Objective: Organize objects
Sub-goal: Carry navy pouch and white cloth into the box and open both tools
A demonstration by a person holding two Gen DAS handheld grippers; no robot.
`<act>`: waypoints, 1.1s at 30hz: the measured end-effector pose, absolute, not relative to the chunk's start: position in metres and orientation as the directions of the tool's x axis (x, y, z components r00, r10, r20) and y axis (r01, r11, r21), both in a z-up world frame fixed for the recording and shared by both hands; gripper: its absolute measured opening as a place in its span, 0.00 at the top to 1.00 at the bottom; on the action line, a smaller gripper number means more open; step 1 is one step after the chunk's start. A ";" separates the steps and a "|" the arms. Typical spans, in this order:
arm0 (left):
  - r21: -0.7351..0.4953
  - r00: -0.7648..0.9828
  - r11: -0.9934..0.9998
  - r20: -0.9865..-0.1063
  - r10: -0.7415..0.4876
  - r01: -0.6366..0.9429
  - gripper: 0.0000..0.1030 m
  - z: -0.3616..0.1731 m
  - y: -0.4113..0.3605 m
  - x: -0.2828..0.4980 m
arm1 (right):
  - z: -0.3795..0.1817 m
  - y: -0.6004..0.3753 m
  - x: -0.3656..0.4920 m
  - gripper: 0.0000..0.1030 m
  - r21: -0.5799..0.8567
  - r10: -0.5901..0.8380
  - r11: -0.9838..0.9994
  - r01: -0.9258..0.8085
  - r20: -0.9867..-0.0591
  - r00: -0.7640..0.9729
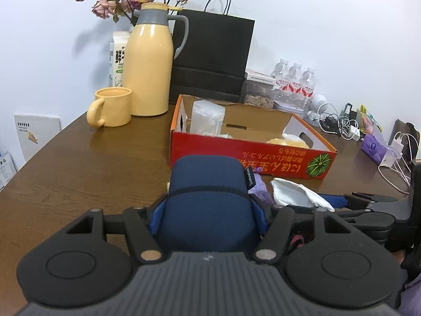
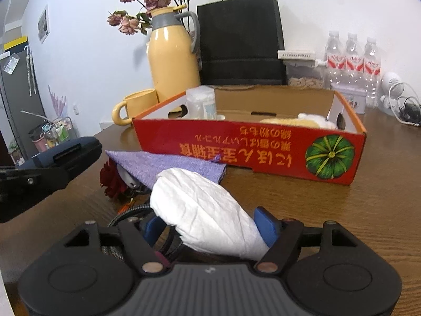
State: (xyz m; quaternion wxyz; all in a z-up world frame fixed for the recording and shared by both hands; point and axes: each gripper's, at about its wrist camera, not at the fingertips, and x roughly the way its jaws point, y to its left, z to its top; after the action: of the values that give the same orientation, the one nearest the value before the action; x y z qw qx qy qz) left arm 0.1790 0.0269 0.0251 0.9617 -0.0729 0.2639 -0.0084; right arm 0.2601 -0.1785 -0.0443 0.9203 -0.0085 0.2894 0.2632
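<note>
Navy padded pouch (image 1: 208, 197) clamped, left gripper (image 1: 208, 210) | crinkled white bundle (image 2: 205, 210) pinched, right gripper (image 2: 210, 223)

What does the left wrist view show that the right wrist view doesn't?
Left wrist only: the milk carton behind the yellow jug, and the purple tissue pack.
Right wrist only: the dark red rose beside the purple cloth, and the grey cabinet.
Both: the red box, the yellow mug, the black bag and the white bundle.
</note>
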 end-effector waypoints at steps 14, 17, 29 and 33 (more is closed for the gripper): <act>-0.127 0.893 0.991 -0.441 -0.088 0.035 0.38 0.053 -0.003 0.215 | -0.009 -0.189 0.265 0.30 0.086 0.467 0.872 -0.481 -0.438 0.768; -0.134 0.899 0.990 -0.429 -0.095 0.040 0.38 0.058 -0.008 0.230 | 0.001 -0.190 0.274 0.30 0.080 0.466 0.874 -0.479 -0.410 0.784; -0.158 0.917 0.987 -0.389 -0.087 0.026 0.38 0.064 -0.024 0.325 | 0.018 -0.179 0.355 0.30 0.030 0.421 0.897 -0.442 -0.367 0.829; -0.165 0.917 0.986 -0.393 -0.067 0.002 0.38 0.055 -0.029 0.364 | 0.012 -0.172 0.389 0.30 0.009 0.394 0.907 -0.422 -0.376 0.839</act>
State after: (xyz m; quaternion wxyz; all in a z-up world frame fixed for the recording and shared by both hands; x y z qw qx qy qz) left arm 0.3644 -0.0292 0.0554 0.9757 -0.0807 0.2028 -0.0177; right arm 0.3890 -0.1725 0.0119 0.9581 -0.0369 0.1878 0.2130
